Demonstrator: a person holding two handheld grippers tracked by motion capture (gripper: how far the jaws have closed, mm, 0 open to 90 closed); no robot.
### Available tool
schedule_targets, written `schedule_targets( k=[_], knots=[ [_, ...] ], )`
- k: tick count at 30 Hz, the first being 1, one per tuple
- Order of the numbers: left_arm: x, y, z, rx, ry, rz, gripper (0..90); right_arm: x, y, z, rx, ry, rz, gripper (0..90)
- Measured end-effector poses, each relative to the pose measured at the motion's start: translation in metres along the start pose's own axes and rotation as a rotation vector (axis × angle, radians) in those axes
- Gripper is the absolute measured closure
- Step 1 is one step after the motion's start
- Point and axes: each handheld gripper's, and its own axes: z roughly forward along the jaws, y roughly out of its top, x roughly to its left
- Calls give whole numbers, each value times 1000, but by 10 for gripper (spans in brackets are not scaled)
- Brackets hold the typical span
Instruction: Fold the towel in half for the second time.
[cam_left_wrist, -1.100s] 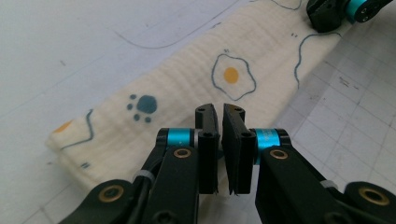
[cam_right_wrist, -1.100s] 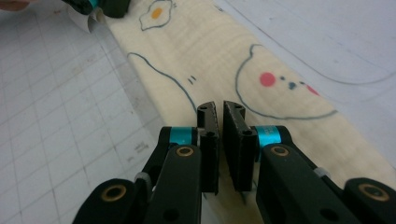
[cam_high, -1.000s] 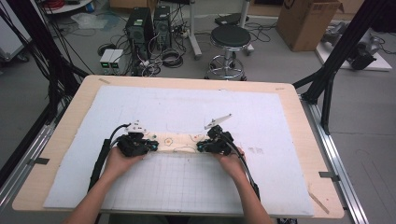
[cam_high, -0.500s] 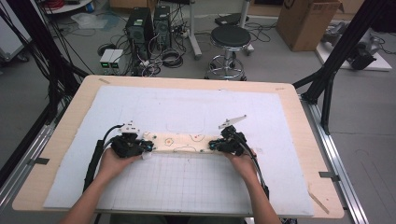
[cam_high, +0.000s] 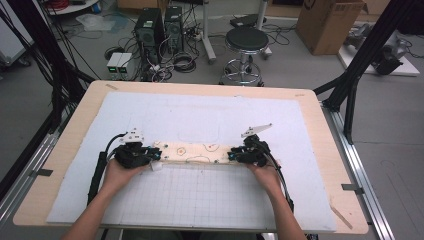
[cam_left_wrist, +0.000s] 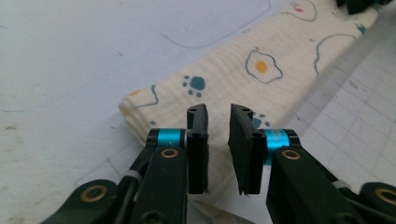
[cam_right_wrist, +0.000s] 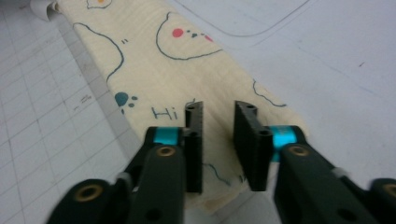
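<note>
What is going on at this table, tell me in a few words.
A person is working a folded cream cloth printed with eggs and paw marks, which lies as a long strip on the white mat. The left gripper sits at one end of the strip and the right gripper at the other. Both sets of jaws have just been opening and now stand apart above the cloth, with a visible gap and nothing pinched. The cloth lies flat, apparently just let go.
</note>
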Motion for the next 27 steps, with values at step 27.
schedule_targets(
  k=[27],
  knots=[
    [2, -4, 2, 13, 20, -13, 655, 6, -2, 3, 7, -45, -86, 559]
  ],
)
